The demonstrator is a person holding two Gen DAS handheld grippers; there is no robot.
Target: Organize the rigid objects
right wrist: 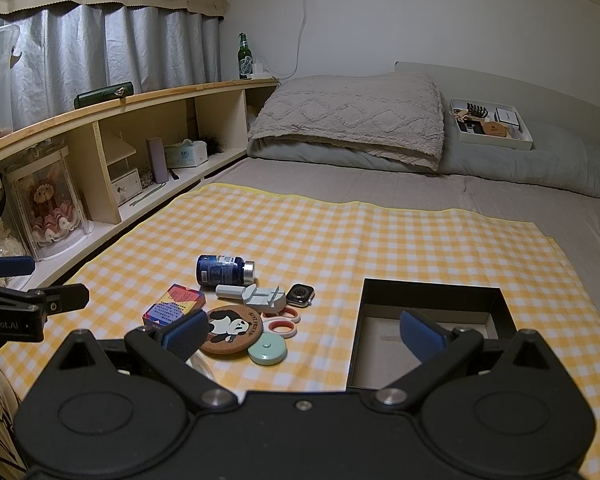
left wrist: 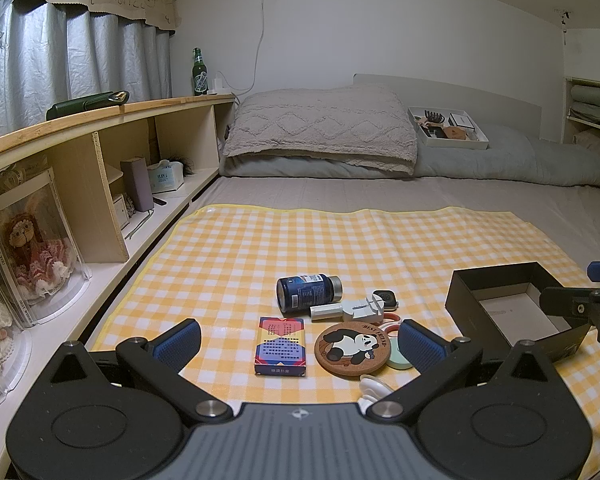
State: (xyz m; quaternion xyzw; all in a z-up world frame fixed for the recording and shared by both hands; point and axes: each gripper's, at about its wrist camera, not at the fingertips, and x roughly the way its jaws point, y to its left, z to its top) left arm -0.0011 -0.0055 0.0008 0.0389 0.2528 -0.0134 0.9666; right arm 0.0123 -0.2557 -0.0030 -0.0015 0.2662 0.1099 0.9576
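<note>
On the yellow checked cloth [left wrist: 340,240] lies a cluster: a dark blue bottle [left wrist: 306,293] on its side, a card box [left wrist: 281,346], a panda cork coaster [left wrist: 353,349], a grey-white tool [left wrist: 350,310], a smartwatch [left wrist: 385,299], red-handled scissors [right wrist: 282,322] and a mint round case [right wrist: 267,351]. An empty black box [right wrist: 428,332] stands to the right. My left gripper [left wrist: 300,344] hangs open above the card box and coaster. My right gripper [right wrist: 304,334] is open, between the coaster and the black box.
A wooden shelf [left wrist: 100,152] runs along the left with boxed dolls [left wrist: 32,248], a tissue box [right wrist: 186,154] and a green bottle [left wrist: 199,72]. Pillows [left wrist: 320,128] and a white tray [left wrist: 446,128] of small items lie at the bed's head.
</note>
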